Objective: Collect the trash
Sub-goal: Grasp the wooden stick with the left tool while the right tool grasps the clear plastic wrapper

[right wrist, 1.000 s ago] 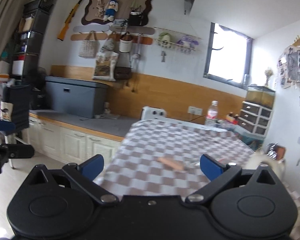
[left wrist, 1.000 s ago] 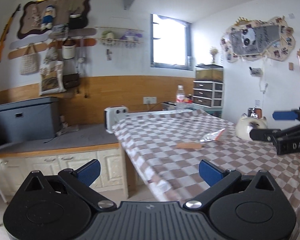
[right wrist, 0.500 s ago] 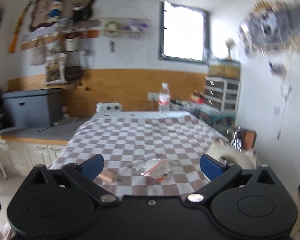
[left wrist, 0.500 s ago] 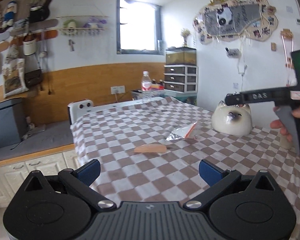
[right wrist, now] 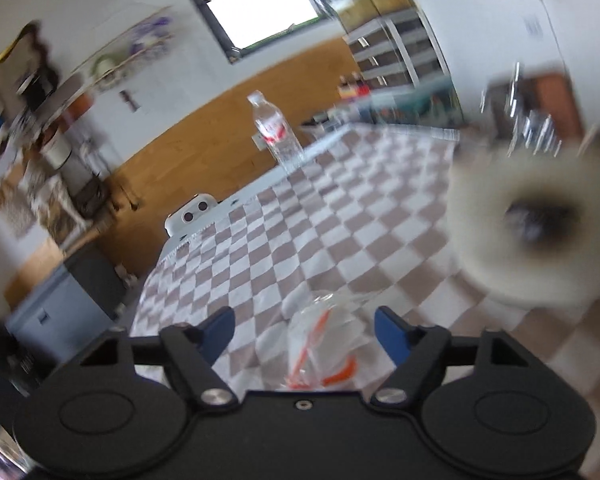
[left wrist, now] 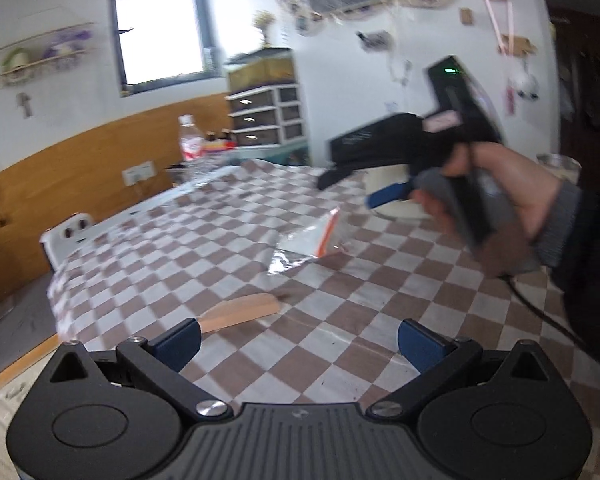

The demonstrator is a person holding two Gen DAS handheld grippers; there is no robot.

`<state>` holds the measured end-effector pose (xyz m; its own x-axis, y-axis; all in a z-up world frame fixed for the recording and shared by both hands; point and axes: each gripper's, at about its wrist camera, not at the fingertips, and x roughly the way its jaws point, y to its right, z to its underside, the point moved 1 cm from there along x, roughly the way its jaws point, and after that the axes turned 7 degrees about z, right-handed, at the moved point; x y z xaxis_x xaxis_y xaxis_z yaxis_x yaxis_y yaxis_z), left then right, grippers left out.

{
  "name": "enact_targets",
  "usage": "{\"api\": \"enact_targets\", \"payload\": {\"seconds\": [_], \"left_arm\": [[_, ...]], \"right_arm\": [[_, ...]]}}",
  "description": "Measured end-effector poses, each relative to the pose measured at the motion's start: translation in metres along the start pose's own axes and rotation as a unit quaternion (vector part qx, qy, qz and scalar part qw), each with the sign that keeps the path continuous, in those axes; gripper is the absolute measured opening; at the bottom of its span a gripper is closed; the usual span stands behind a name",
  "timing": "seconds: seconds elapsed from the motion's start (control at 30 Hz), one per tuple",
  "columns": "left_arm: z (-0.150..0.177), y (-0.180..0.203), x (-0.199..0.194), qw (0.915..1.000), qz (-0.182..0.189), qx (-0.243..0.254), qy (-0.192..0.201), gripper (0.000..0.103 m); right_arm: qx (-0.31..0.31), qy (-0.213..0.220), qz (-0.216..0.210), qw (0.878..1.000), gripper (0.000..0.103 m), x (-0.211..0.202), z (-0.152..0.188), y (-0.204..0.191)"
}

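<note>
A clear plastic wrapper with orange trim (left wrist: 306, 242) lies on the checkered tablecloth (left wrist: 204, 240). A flat tan wooden stick (left wrist: 240, 312) lies nearer, just beyond my left gripper's left finger. My left gripper (left wrist: 300, 346) is open and empty above the table. My right gripper (left wrist: 364, 188) hovers just beyond and to the right of the wrapper. In the right wrist view the right gripper (right wrist: 305, 328) is open, tilted, with the wrapper (right wrist: 320, 344) lying between its fingers, not gripped.
A cream cat-shaped container (right wrist: 540, 224) stands on the table close to the right gripper's right side. A water bottle (right wrist: 274, 128) stands at the table's far edge. A white appliance (left wrist: 66, 236) sits past the far left corner. A drawer unit (left wrist: 268, 112) stands by the wall.
Both grippers have swung right and come down toward the table. The right gripper has moved in over the wrapper. The left gripper has come closer to the wooden stick.
</note>
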<state>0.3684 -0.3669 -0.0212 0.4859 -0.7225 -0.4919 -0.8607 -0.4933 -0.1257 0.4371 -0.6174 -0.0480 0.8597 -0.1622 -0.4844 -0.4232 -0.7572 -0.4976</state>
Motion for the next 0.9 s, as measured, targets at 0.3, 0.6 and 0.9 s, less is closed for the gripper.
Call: {"api": "enact_targets", "payload": {"seconds": [0.3, 0.6, 0.9], "left_arm": [[-0.004, -0.029, 0.06, 0.9992, 0.027, 0.012, -0.026, 0.103], [-0.016, -0.072, 0.135, 0.9935, -0.017, -0.093, -0.063, 0.103], [-0.009, -0.087, 0.15, 0.9738, -0.104, -0.172, -0.106, 0.103]], "right_arm": [[0.048, -0.045, -0.037, 0.997, 0.055, 0.051, 0.005, 0.004], [0.076, -0.062, -0.072, 0.993, 0.03, 0.069, -0.002, 0.02], [0.079, -0.065, -0.07, 0.992, 0.017, 0.07, 0.001, 0.023]]}}
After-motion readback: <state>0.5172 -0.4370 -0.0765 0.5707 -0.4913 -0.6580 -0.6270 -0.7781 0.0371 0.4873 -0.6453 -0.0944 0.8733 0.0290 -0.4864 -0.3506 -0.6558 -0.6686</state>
